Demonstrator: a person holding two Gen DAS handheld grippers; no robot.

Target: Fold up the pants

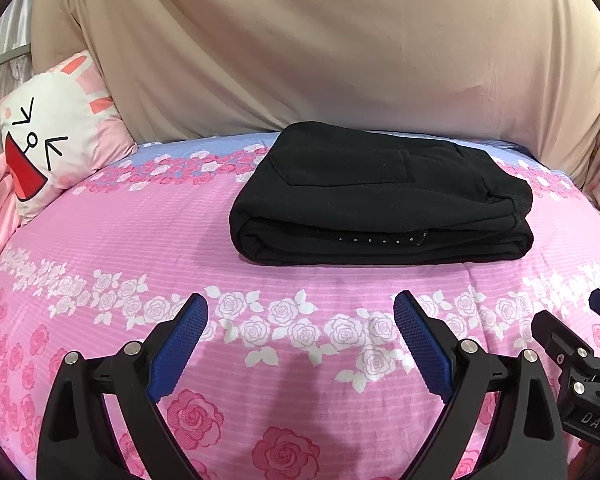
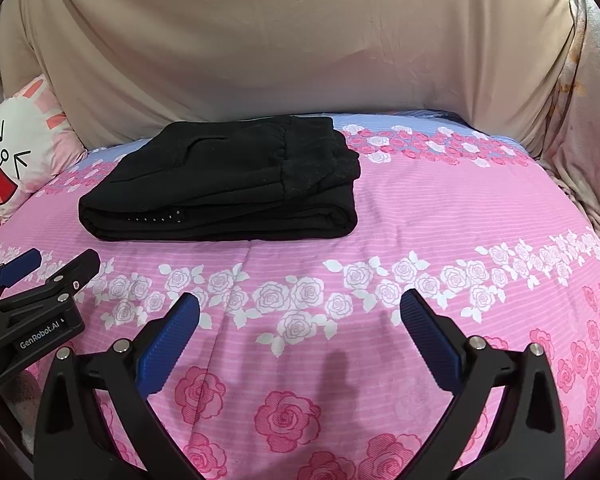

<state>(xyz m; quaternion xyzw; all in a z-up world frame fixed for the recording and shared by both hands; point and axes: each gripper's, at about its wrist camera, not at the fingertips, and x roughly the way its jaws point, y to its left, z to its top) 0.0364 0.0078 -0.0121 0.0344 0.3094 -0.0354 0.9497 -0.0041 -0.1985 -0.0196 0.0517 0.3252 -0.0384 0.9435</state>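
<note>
Folded pants (image 1: 380,196) lie flat on the pink bedspread (image 1: 112,240), long axis left to right.

Left gripper (image 1: 300,308) and right gripper (image 2: 300,308) hang near the pants, jaws spread, empty. Only the right view shows the bunched waistband end clearly.

Folded black pants (image 1: 380,196) on pink floral bedsheet (image 1: 140,240), left gripper (image 1: 300,308) fingers (image 1: 180,344) spread, empty
</note>
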